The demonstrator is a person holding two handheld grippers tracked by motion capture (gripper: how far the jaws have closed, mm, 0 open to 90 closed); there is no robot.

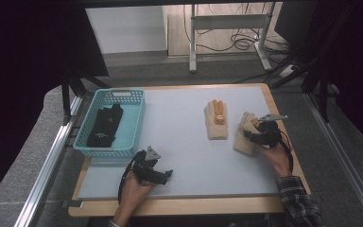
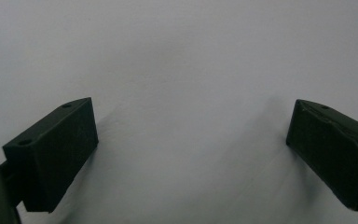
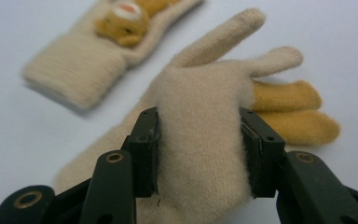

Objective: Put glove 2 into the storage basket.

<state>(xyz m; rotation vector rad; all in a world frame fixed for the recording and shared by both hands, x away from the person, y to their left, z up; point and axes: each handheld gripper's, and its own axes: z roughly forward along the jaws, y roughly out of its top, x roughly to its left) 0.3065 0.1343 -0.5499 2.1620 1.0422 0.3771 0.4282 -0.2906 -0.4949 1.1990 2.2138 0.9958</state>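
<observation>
High view: right gripper [image 1: 251, 135] on a cream glove [image 1: 244, 137] at the table's [image 1: 179, 142] right side, just right of a second cream glove [image 1: 216, 120]; left gripper [image 1: 164, 176] rests near the front edge, beside a teal basket [image 1: 134, 124] holding a black glove [image 1: 105, 125]. Left gripper view: jaws spread wide over bare tabletop. Right gripper view: pads pinch the cream glove's palm, bunching it.

Your high view looks forward and down from above your side of the table [image 1: 189, 156]. Your left gripper view stares close at bare tabletop. Your right gripper view sits close against the cream glove [image 3: 200, 140], shared with the high view [image 1: 244, 135].
</observation>
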